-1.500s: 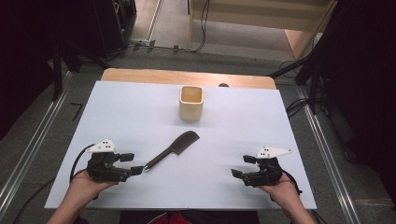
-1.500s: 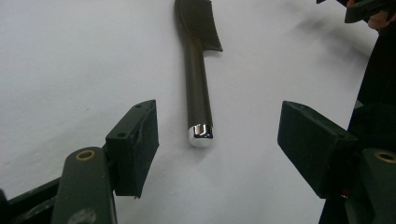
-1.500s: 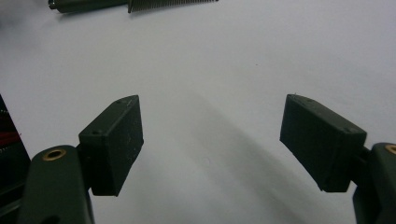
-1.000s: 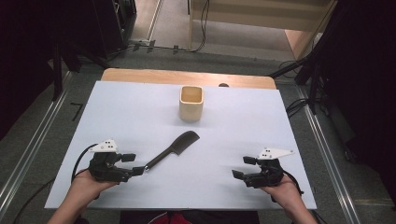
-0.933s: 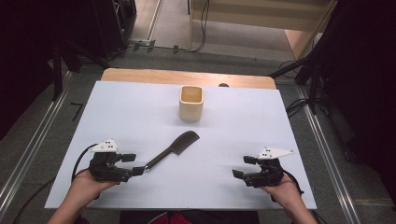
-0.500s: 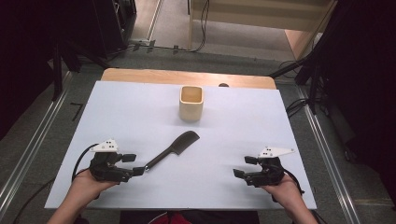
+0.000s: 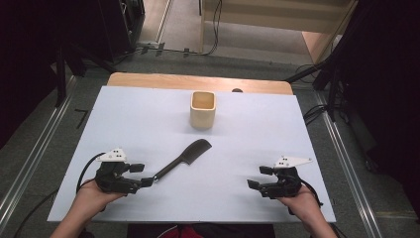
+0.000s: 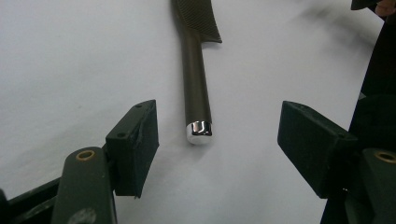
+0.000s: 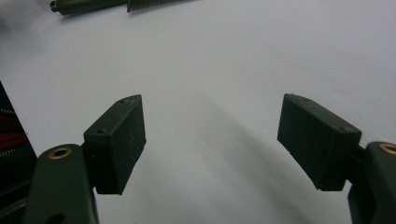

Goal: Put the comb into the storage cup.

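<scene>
A dark comb (image 7: 183,158) lies slanted on the white table top (image 7: 247,144), teeth end toward the cup. Its handle (image 8: 196,79) ends in a shiny silver cap (image 8: 199,132). My left gripper (image 7: 139,175) rests at the front left, open, its jaws either side of and just short of that cap, not touching it. The left gripper (image 8: 217,142) has wide-spread jaws in its own view. My right gripper (image 7: 258,177) rests at the front right, open and holding nothing. In the right gripper view the gripper (image 9: 210,140) faces bare table, with the comb (image 9: 116,4) far off at top left.
A beige square cup (image 7: 203,109) stands upright behind the comb, mid-table. A wooden strip (image 7: 148,79) runs along the table's far edge. Floor rails (image 7: 346,153) flank the table. The other hand and gripper (image 8: 373,4) show at the top right of the left gripper view.
</scene>
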Available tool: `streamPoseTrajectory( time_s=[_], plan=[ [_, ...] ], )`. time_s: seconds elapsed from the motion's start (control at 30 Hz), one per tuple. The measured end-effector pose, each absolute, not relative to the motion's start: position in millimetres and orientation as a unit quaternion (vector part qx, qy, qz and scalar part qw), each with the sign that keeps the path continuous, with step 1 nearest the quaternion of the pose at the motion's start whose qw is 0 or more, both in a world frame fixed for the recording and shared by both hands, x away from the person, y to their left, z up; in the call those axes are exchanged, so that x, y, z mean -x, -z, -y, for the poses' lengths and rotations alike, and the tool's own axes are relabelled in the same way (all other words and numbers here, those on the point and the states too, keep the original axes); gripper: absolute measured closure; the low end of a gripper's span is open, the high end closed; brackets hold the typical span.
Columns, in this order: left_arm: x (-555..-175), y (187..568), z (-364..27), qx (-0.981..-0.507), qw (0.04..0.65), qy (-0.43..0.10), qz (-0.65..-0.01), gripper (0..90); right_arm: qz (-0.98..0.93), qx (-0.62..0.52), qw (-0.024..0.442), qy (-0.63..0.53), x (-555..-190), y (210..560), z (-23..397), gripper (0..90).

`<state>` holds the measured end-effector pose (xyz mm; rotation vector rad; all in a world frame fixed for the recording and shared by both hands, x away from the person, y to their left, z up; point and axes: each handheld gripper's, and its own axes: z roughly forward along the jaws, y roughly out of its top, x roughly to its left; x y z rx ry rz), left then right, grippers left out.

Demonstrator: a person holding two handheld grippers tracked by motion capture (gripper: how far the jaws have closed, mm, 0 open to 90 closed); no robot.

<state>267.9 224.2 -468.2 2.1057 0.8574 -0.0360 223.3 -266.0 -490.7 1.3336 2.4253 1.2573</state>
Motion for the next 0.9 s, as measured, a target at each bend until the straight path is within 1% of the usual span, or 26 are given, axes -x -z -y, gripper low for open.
streamPoseTrajectory(
  time_s=[0.47,0.7,0.73,0.9],
  plan=[
    [-269.5,466.3,-210.9,-0.844,0.418,-0.008,-0.335,30.1,-0.798,-0.438,0.052,-0.410,-224.1,491.3,265.5,21.7],
    [-274.2,463.5,-199.7,-0.841,0.425,-0.023,-0.334,27.1,-0.798,-0.439,0.054,-0.410,-224.4,491.4,266.2,21.7],
    [-274.9,463.1,-198.8,-0.839,0.427,-0.024,-0.335,25.6,-0.798,-0.439,0.054,-0.409,-224.4,491.5,266.1,21.7],
    [-278.8,461.2,-193.9,-0.836,0.432,-0.036,-0.336,25.1,-0.798,-0.439,0.054,-0.408,-224.6,491.5,265.9,21.7]
  ],
)
